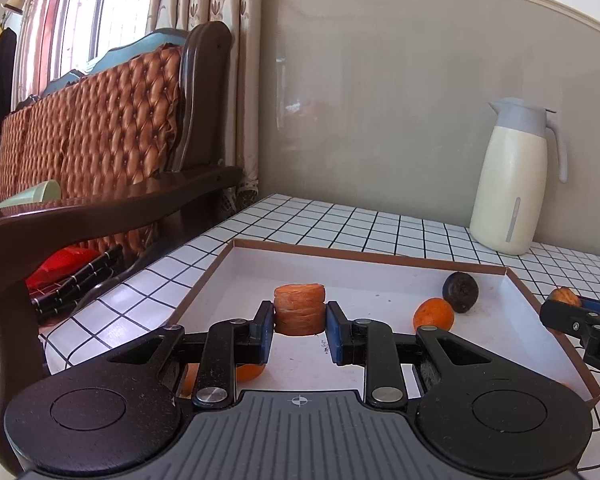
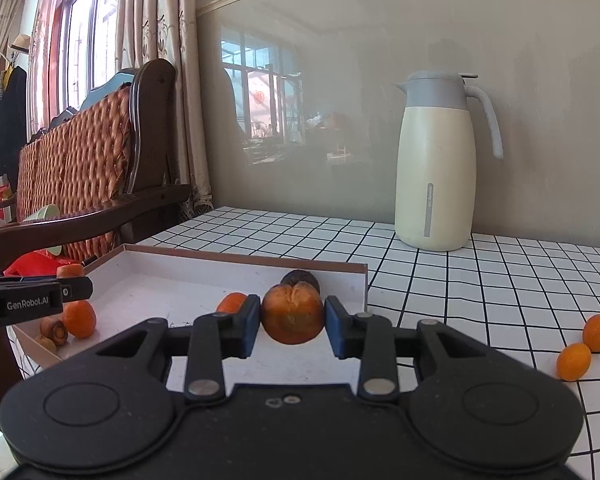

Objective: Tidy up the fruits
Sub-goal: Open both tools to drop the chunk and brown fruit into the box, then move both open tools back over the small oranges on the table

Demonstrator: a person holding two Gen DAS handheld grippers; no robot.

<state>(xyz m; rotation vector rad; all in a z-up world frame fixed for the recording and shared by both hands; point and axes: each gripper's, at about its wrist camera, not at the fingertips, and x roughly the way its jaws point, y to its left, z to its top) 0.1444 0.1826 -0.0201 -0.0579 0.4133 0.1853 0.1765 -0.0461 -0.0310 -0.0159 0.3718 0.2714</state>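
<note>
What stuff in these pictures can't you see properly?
- Left wrist view: an orange fruit near the tray's front edge is mostly hidden behind the left gripper, which is clamped on a carrot chunk.
- Right wrist view: the dark round fruit is half hidden behind the fruit held in the right gripper.
- Right wrist view: the small brown pieces in the tray's corner are too small to name.

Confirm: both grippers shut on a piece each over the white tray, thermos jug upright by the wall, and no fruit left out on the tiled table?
Wrong on the last part. Two small orange fruits lie on the tiled table, outside the tray, as the right wrist view shows. The rest holds: left gripper shut on a carrot chunk, right gripper shut on a brownish-orange fruit, thermos jug upright.
</note>
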